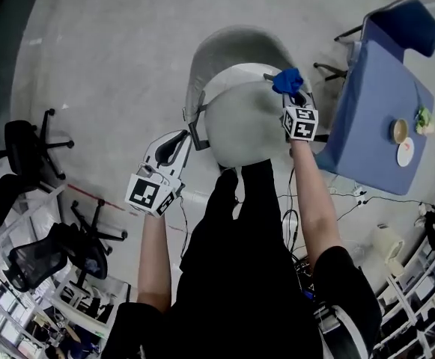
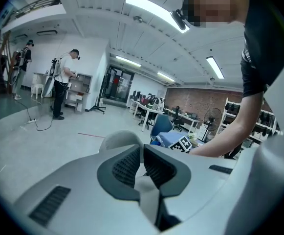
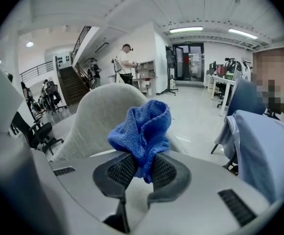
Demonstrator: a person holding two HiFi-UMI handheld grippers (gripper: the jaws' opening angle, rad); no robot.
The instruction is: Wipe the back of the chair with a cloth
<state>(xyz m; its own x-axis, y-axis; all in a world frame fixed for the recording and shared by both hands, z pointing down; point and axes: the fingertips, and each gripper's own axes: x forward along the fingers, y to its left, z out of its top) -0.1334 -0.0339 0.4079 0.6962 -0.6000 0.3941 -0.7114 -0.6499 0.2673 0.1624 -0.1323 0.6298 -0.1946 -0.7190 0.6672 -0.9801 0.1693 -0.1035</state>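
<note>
My right gripper [image 3: 141, 168] has its jaws clamped on the blue cloth [image 3: 142, 133]. The ribbed pads pinch the lower fold, with only the thickness of the fabric keeping them apart. The rest of the cloth bunches up loosely above the tips. Just behind it rises the pale grey back of the chair [image 3: 100, 114], curved and upright. From my head view the cloth sits at the upper right edge of that rounded shell. I cannot tell whether the fabric is touching the shell or only held close against it.

My left gripper [image 2: 142, 163] is empty. Its jaws are together, the two dark pads meeting along a single seam with nothing between them. From above, it sits at the left side of the chair, its tips just beside the dark armrest [image 1: 196, 129]. I cannot make out whether they touch.

To my right, near the chair, stands a counter [image 1: 367, 118] draped in blue, with a few small dishes on it. Black office chairs [image 1: 30, 152] stand well apart on my left, on the grey floor.
</note>
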